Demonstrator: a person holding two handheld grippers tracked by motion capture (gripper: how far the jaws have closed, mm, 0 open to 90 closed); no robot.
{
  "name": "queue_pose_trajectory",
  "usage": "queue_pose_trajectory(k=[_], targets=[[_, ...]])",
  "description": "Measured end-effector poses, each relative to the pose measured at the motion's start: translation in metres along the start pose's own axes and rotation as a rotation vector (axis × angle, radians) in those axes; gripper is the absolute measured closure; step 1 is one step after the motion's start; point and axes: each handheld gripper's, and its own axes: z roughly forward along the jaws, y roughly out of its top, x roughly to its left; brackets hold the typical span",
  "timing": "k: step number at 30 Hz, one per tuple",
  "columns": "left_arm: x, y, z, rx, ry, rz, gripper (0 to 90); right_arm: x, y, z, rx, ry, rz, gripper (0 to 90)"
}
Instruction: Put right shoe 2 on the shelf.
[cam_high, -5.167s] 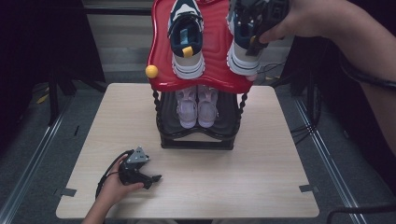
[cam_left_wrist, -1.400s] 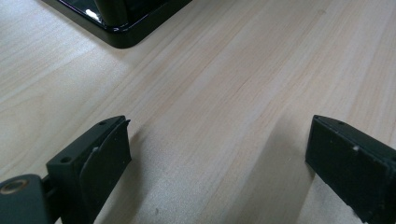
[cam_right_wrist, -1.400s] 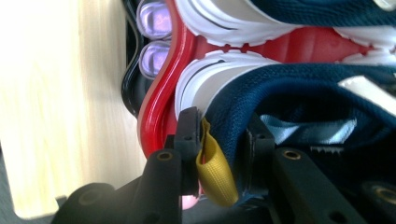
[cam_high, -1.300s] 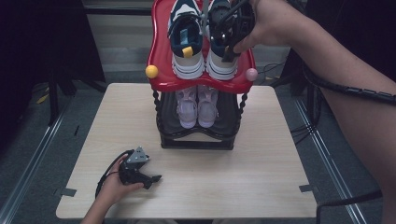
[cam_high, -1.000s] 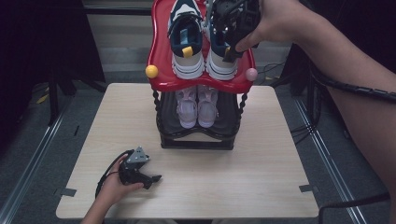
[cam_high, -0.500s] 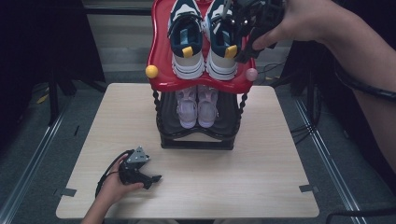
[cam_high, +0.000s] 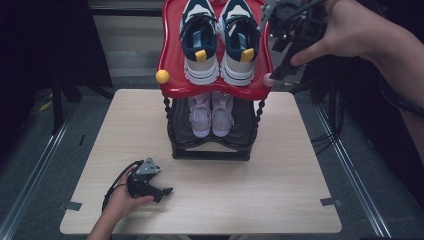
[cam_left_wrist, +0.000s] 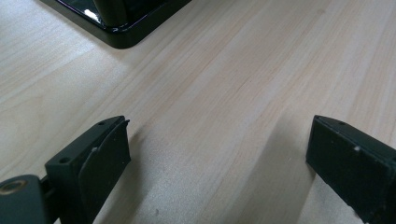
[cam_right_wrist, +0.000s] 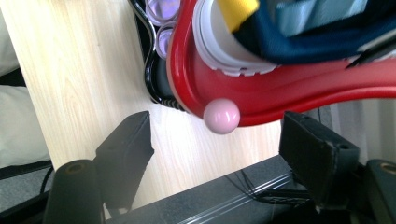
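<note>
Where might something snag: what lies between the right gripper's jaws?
In the right gripper view, the right gripper stands open around the pink knob on the red shelf, without touching it.

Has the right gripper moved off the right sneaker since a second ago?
Yes. The right gripper has drawn away to the right of the red shelf, its jaws just opening with nothing between them; the right sneaker sits on the shelf.

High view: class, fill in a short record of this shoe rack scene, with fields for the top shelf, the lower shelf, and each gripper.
Top shelf: red glossy tray holding a pair of navy, white and yellow sneakers
Lower shelf: black tier with a pair of pale pink shoes
Right gripper: open, fingers just widened, nothing between them, beside the tray's pink ball knob
Left gripper: open, resting on the light wooden table
</note>
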Motion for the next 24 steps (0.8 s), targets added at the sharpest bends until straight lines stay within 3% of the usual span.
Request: queue_pose_trajectory(k=[24], targets=[[0.0, 0.0, 0.0, 0.001, 0.002, 0.002, 5.5, 0.01, -0.045, 0.012, -0.023, 0.018, 0.074, 23.7]])
